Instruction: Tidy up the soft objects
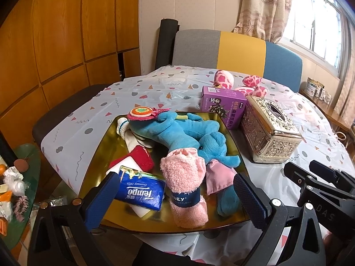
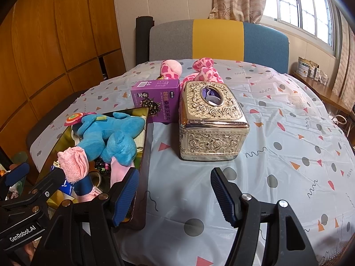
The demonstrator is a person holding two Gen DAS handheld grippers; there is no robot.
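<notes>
A gold tray (image 1: 104, 139) (image 2: 142, 153) holds a blue plush toy (image 1: 177, 130) (image 2: 111, 137), a rolled pink washcloth (image 1: 184, 177) (image 2: 74, 161), a blue tissue pack (image 1: 139, 190), a red cloth (image 1: 142, 157) and a pink pouch (image 1: 218, 175). My left gripper (image 1: 177, 197) hovers open over the tray's near edge, the washcloth and tissue pack lying between its fingers but untouched. My right gripper (image 2: 175, 196) stands open over bare tablecloth, right of the tray and in front of the tissue box. A pink spotted plush (image 1: 239, 84) (image 2: 190, 71) lies at the table's far side.
An ornate gold tissue box (image 1: 268, 130) (image 2: 210, 122) and a purple carton (image 1: 224, 104) (image 2: 157, 99) stand right of the tray. A grey, yellow and blue chair (image 2: 217, 40) is behind the table. A side table with clutter (image 1: 15, 184) sits at the left.
</notes>
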